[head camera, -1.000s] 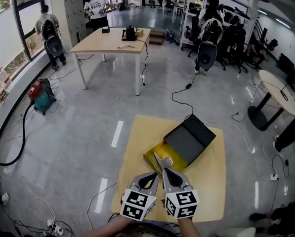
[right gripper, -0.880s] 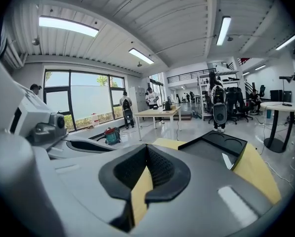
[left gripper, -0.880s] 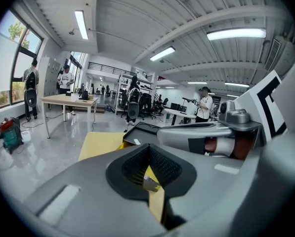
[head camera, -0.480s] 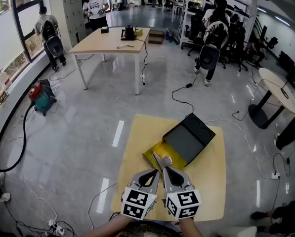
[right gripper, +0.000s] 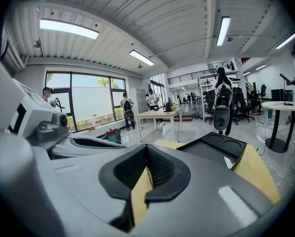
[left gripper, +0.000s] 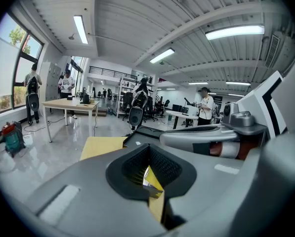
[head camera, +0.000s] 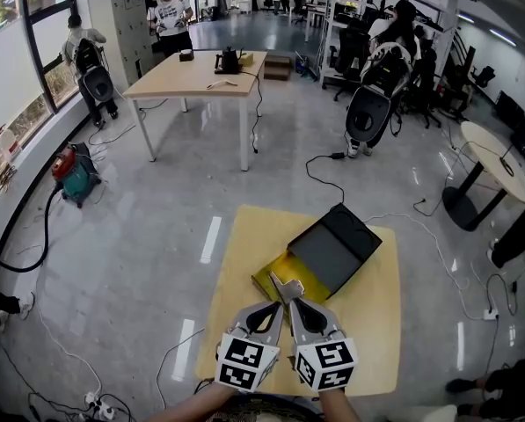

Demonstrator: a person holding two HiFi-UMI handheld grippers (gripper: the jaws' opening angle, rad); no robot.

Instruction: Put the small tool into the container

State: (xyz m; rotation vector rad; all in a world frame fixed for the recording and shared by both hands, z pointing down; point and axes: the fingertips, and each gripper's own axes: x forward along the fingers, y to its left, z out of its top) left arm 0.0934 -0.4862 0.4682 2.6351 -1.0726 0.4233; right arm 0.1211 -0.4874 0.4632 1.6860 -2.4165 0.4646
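While the left gripper (head camera: 274,307) hangs closed on nothing, the right gripper (head camera: 291,299) pinches the small tool (head camera: 288,286) over the container's (head camera: 350,229) near edge.

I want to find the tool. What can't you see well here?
Small tool: too small in the head view to name, or to tell whether the right gripper grips it.
Yellow thing: half hidden under the black box, head view.
Things on the far table: too small, head view.
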